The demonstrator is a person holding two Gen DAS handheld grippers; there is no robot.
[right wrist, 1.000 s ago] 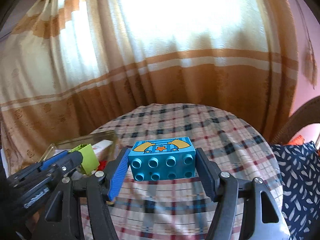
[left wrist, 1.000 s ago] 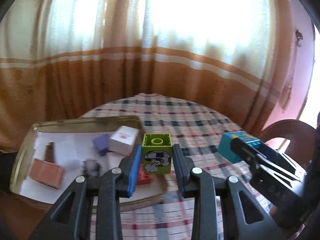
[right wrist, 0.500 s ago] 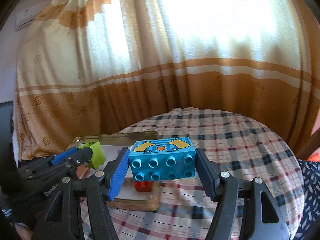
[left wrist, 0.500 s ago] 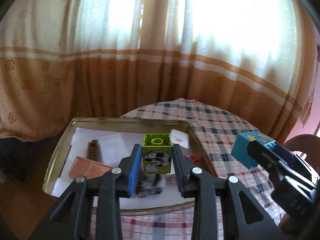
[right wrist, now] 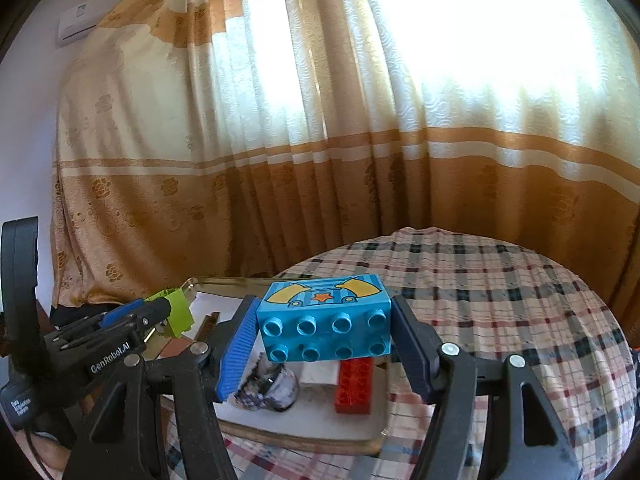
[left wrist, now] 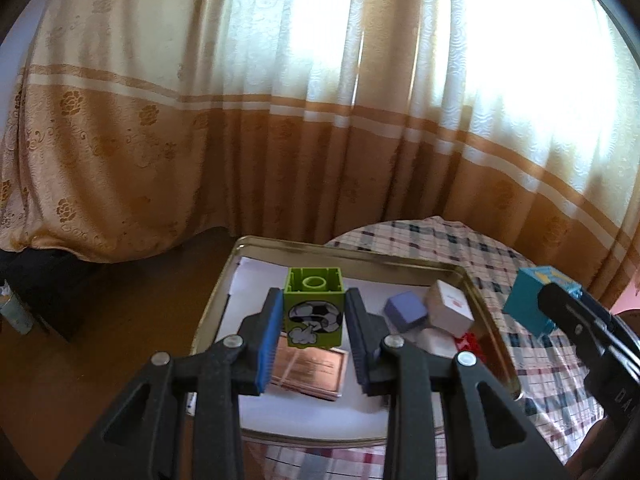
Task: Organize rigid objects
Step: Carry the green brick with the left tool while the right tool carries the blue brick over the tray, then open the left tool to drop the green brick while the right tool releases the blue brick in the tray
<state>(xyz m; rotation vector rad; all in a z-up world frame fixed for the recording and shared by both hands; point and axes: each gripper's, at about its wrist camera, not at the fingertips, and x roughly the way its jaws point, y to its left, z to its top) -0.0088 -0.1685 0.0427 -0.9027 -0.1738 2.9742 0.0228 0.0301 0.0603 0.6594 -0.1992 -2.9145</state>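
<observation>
1. My left hand-held gripper (left wrist: 313, 322) clamps the green block (left wrist: 314, 307) above the tray (left wrist: 472, 288).
2. My right hand-held gripper (right wrist: 323, 336) clamps the blue brick (right wrist: 325, 330) over the tray's near edge.
3. Only the right view shows a greyish lump (right wrist: 269, 387), possibly crumpled foil, and the full red brick (right wrist: 355, 385).

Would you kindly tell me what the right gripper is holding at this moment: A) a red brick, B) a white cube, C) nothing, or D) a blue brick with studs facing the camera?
D: the right gripper is shut on the blue brick, while the red brick lies in the tray below.
</observation>
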